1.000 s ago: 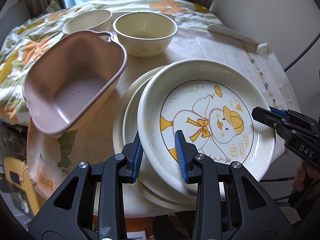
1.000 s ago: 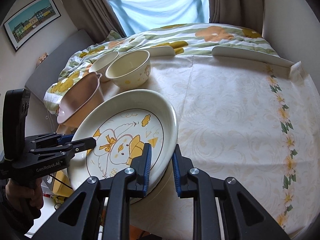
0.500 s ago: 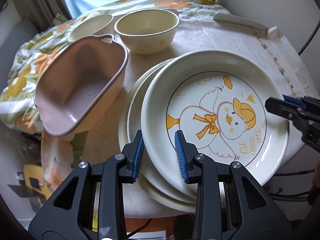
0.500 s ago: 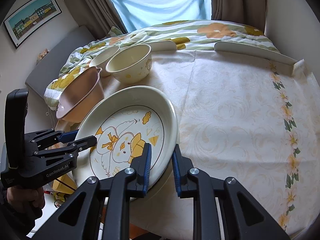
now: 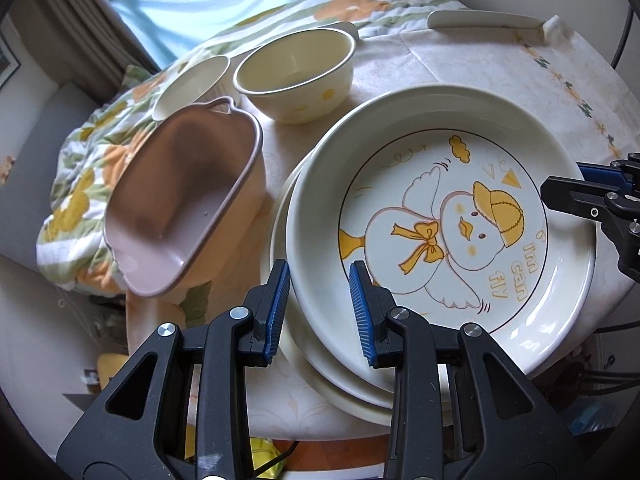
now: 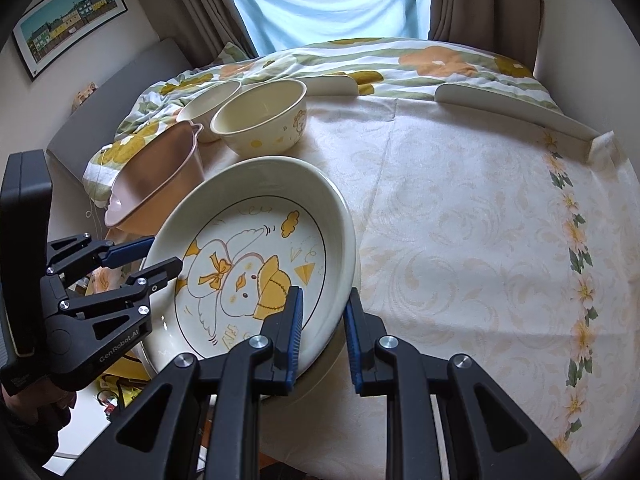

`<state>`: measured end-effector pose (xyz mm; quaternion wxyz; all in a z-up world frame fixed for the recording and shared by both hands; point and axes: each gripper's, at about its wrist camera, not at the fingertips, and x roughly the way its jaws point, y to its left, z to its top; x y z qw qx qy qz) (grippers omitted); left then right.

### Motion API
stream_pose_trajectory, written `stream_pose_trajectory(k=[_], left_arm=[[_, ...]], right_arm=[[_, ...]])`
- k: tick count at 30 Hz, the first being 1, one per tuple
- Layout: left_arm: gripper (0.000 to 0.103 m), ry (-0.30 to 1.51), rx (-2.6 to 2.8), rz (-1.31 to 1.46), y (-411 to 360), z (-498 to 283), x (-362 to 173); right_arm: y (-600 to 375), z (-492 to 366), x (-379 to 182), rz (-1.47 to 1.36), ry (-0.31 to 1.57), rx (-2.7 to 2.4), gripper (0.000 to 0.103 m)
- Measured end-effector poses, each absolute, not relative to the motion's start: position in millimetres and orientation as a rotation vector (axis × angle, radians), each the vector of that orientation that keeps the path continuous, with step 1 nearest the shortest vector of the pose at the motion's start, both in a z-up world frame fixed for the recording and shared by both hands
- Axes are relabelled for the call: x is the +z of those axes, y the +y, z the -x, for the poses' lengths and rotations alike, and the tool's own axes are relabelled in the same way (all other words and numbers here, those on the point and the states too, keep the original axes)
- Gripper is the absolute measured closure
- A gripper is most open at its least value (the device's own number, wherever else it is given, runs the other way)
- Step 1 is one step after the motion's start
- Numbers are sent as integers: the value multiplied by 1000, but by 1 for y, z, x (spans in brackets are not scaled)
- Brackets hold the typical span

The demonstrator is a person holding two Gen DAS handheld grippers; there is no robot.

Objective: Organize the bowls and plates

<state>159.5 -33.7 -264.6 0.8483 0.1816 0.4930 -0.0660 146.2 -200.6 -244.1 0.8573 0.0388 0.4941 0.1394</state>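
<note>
A cream plate with a duck drawing [image 5: 440,208] [image 6: 256,264] lies on top of a stack of plain cream plates [image 5: 320,384] at the table's near edge. My left gripper [image 5: 320,312] [image 6: 144,258] straddles the duck plate's rim at one side with its jaws apart. My right gripper [image 6: 322,332] [image 5: 568,188] straddles the opposite rim, jaws also apart. A pink handled dish [image 5: 180,204] [image 6: 156,176] sits beside the stack. Two cream bowls, a large bowl [image 5: 296,72] [image 6: 260,120] and a smaller bowl [image 5: 192,84] [image 6: 208,106], stand behind.
The round table has a cream floral tablecloth [image 6: 480,240] and white edge guards [image 6: 512,112] at the far side. A flowered quilt [image 6: 400,60] lies beyond it, below a curtained window. The dish overhangs the table's left edge.
The duck plate and both grippers have shifted slightly toward the table's middle. Both grippers' jaws look a little wider around the rim than before.
</note>
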Motion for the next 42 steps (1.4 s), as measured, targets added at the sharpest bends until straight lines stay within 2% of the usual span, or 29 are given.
stream_pose_trajectory(k=[20, 28, 29, 30, 31, 32, 33, 38, 42], left_arm=[[75, 1041, -110, -387, -28, -156, -259], [74, 940, -69, -299, -17, -146, -196], [73, 920, -60, -279, -13, -144, -185], [64, 898, -52, -253, -9, -142, -175], [27, 879, -45, -227, -4, -140, -165], [5, 856, -29, -207, 0, -138, -157], [0, 809, -7, -189, 5, -132, -147], [0, 784, 47, -141, 25, -122, -123], [0, 804, 122, 5, 60, -115, -123]], right_arm=[[-188, -146, -245, 28, 1047, 281, 84], [-199, -143, -212, -45, 1005, 307, 84], [-201, -142, -204, -52, 993, 312, 78], [-203, -141, -196, -57, 976, 312, 69], [-206, -139, -188, -65, 951, 316, 34], [-209, -137, -179, -79, 927, 329, 3], [-211, -136, -171, -94, 902, 343, 1], [-208, -140, -150, -71, 882, 393, 1], [-192, -151, -140, -7, 881, 476, 1]])
